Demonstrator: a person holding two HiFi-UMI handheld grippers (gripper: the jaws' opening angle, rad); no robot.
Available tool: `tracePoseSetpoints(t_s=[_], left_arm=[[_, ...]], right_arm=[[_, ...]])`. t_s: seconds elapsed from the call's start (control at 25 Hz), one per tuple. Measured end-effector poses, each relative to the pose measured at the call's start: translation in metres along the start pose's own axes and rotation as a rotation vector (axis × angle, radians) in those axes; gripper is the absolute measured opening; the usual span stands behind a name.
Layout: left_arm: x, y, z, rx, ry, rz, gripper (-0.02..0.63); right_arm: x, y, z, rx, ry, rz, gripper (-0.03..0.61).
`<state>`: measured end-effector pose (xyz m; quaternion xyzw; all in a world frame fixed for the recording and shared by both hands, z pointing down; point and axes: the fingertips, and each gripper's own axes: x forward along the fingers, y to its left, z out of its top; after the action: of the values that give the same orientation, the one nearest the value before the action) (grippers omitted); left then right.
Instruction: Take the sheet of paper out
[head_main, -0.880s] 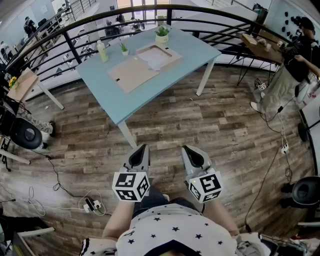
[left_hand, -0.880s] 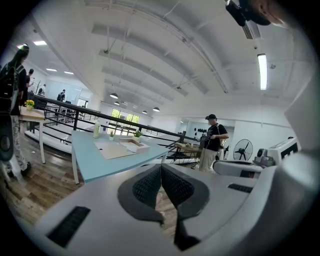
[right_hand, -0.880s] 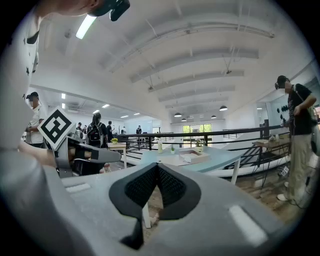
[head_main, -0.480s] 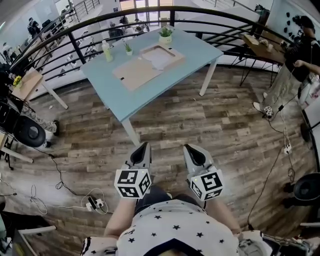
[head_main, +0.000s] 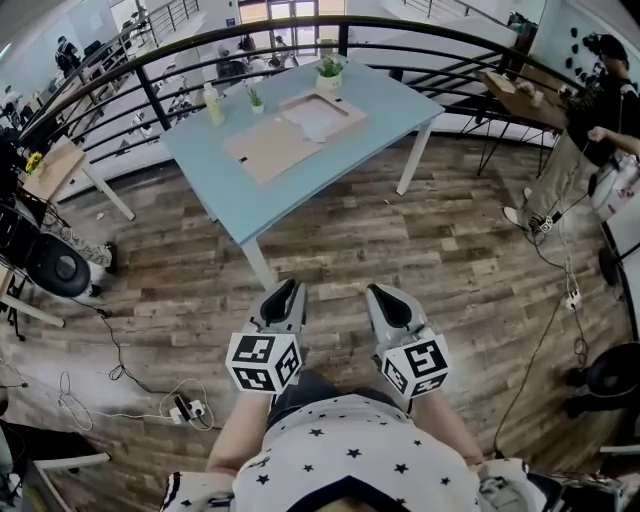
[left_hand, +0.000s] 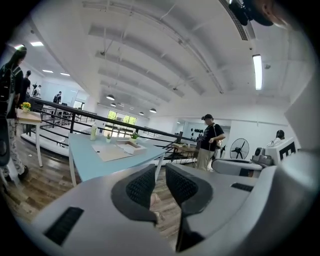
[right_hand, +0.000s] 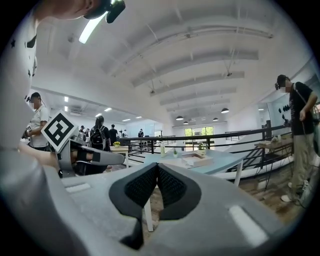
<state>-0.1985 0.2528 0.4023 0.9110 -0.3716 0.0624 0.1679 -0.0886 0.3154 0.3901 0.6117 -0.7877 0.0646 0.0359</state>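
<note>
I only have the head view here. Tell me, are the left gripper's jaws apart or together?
Observer: Slightly apart. The left gripper view shows a gap between its jaws, with only floor behind it.
Operator: And the right one?
Observer: The right gripper view shows its jaws closed together, holding nothing.
Operator: From above, the box on the table looks flat. Is it?
Observer: No. Seen from the side in the right gripper view, it has low walls that stand up from the tabletop.

Bright daylight, heavy fisheye distortion
</note>
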Motion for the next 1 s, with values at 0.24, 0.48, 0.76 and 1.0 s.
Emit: tracePoseSetpoints(t_s=[0.24, 0.48, 0.76, 1.0], left_arm=[[-0.002, -0.007, -0.002, 0.014, 0.001, -0.019, 0.104], [-0.004, -0.013, -0.005, 0.018, 0.003, -0.022, 0.130], [0.001, -0.014, -0.005, 0.030, 0.002, -0.021, 0.146], [0.020, -0.006, 0.000, 0.026, -0.007, -0.020, 0.146]], right_arm=[[-0.001, 0.004, -0.008, -0.009, 0.033, 0.027, 0.040], [-0.004, 0.003, -0.014, -0.001, 0.050, 0.034, 0.092], [0.000, -0.001, -0.019, 0.024, 0.059, 0.042, 0.166], [0.017, -0.010, -0.022, 0.039, 0.060, 0.047, 0.183]])
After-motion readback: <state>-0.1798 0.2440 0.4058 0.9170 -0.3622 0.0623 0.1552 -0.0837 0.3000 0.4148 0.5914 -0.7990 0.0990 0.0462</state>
